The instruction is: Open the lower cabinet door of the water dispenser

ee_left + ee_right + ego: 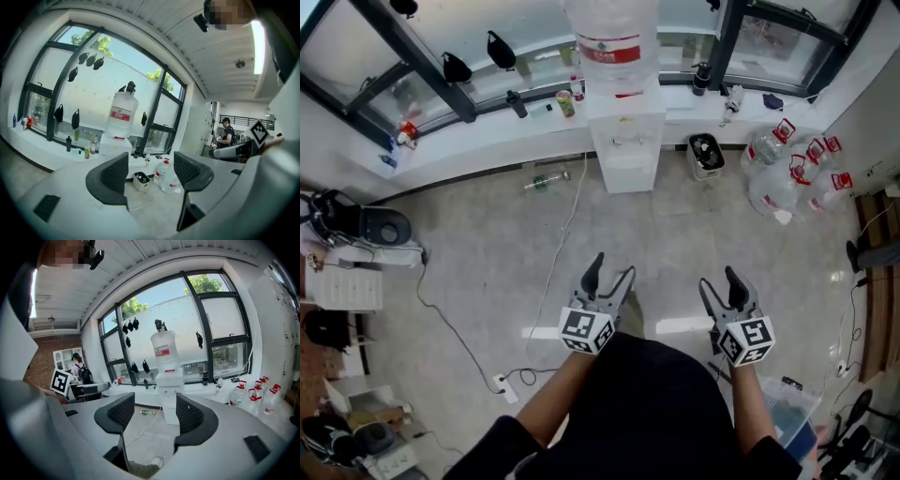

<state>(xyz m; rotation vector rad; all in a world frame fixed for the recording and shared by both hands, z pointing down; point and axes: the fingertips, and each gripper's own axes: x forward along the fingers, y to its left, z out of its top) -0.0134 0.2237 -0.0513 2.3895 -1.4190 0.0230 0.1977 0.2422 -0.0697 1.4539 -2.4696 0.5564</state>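
A white water dispenser (pixel 623 141) with a big clear bottle on top stands against the window sill across the room; its lower cabinet door (pixel 629 172) is shut. It also shows in the left gripper view as the dispenser (pixel 115 144) and in the right gripper view as the dispenser (pixel 168 380). My left gripper (pixel 609 277) and right gripper (pixel 720 286) are held in front of my body, well short of the dispenser. Both are open with nothing between the jaws, as seen at the left gripper (pixel 149 176) and right gripper (pixel 154 416).
A small bin (pixel 705 155) stands right of the dispenser, with several large water bottles (pixel 787 173) further right. A white cable (pixel 562 234) runs over the floor from the dispenser. A bottle (pixel 542 182) lies on the floor to its left. Clutter and a fan (pixel 366 225) sit at left.
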